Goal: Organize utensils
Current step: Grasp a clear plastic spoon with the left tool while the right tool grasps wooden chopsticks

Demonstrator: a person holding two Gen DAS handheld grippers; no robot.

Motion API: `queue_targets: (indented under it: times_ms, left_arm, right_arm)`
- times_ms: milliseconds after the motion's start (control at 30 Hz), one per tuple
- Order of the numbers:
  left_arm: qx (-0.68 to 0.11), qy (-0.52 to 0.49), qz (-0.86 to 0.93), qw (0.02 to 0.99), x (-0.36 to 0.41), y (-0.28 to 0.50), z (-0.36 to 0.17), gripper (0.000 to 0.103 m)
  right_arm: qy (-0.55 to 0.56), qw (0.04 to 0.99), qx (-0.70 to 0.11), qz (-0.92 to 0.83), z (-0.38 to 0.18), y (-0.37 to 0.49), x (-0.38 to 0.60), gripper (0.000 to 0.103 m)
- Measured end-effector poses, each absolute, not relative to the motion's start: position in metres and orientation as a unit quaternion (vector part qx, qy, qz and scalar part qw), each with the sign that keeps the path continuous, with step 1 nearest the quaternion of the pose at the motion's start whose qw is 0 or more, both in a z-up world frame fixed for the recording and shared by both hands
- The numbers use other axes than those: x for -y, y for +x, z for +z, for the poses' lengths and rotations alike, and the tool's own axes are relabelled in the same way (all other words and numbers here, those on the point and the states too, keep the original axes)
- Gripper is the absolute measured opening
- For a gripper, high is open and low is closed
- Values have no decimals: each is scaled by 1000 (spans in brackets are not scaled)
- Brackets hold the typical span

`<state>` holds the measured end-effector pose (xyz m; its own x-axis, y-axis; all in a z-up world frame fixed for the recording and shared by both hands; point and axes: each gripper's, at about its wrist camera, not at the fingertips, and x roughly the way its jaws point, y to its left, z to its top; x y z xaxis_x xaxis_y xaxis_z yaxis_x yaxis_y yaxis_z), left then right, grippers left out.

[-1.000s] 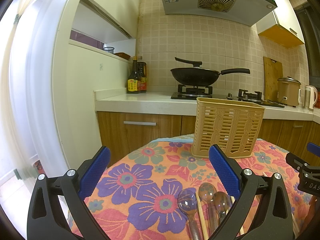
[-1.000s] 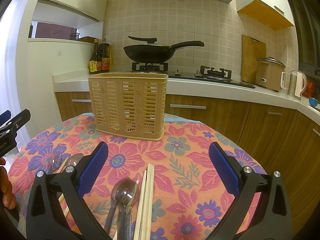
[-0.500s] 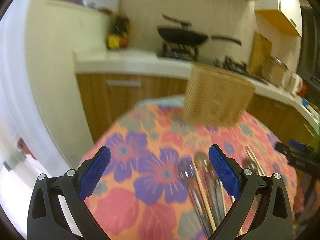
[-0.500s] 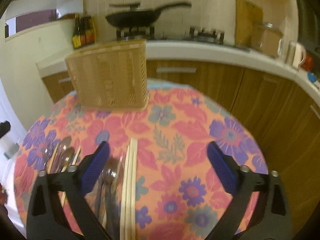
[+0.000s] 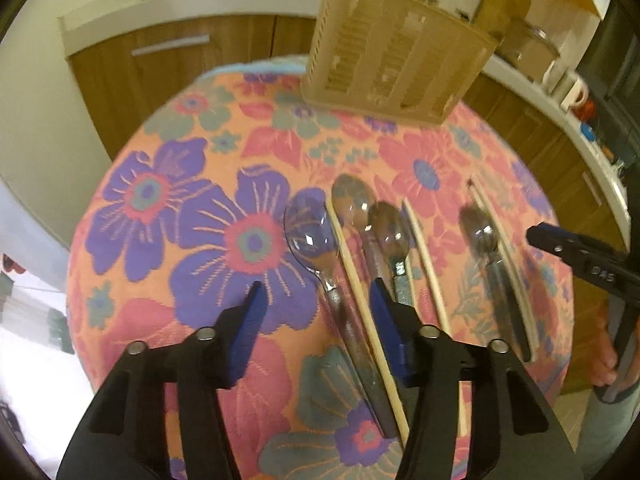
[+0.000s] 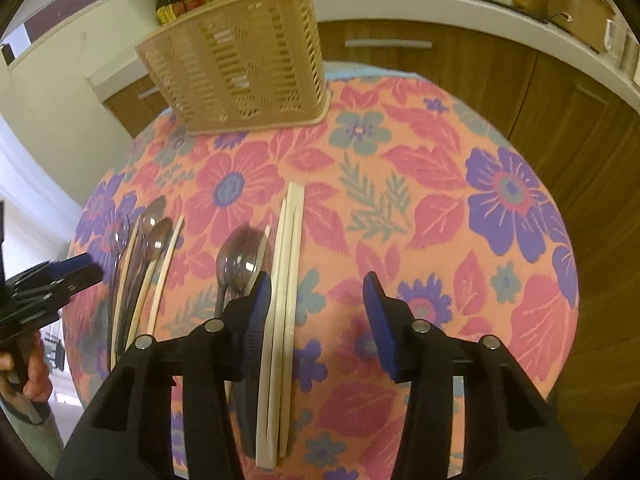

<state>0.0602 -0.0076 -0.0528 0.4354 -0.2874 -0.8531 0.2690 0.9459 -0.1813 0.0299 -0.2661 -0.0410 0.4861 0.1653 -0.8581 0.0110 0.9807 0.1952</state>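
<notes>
Two claws, left (image 5: 316, 304) and right (image 6: 316, 292), just narrowing, grip nothing (approach step); next: pinch metal spoon (image 5: 310, 236), pale wooden chopsticks (image 6: 286, 280) near surface's front edge.

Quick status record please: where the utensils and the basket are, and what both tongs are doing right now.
basket: beige slatted basket, upright at table's far edge
left group: spoons and single chopsticks side by side on the floral cloth
right group: spoons beside a chopstick pair
left tongs: just closing, half open, over a spoon handle and chopstick, no grip
right tongs: just closing, over the pair, no grip
</notes>
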Motion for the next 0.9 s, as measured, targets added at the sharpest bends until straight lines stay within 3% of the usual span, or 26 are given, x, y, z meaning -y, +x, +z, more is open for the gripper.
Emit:
queue_targets:
  times_ms: [233,400,533,600,667,900]
  left_arm:
    - [-510,11,-149,847,14,66,-57,31]
    - [-505,22,-148,850,15,65,-56,23]
    - [-501,14,-151,852,13,65,-56,13]
    - [-500,5,-154,852,11,65,-57,12]
    - [-499,-2,-157,852,9,65,-56,10]
    - [-502,-48,-171,846,-11,66,-56,6]
  right_arm:
    - [74,843,-528,65,-49,34,258,33]
    - [65,839,-536,70,-51,38,250,32]
    - [57,833,-545,71,-57,43,246,17]
    - [57,833,-546,75,-58,43,245,17]
    - [59,832,-546,76,-58,42,245,7]
    - [97,832,-542,67,-57,39,267,3]
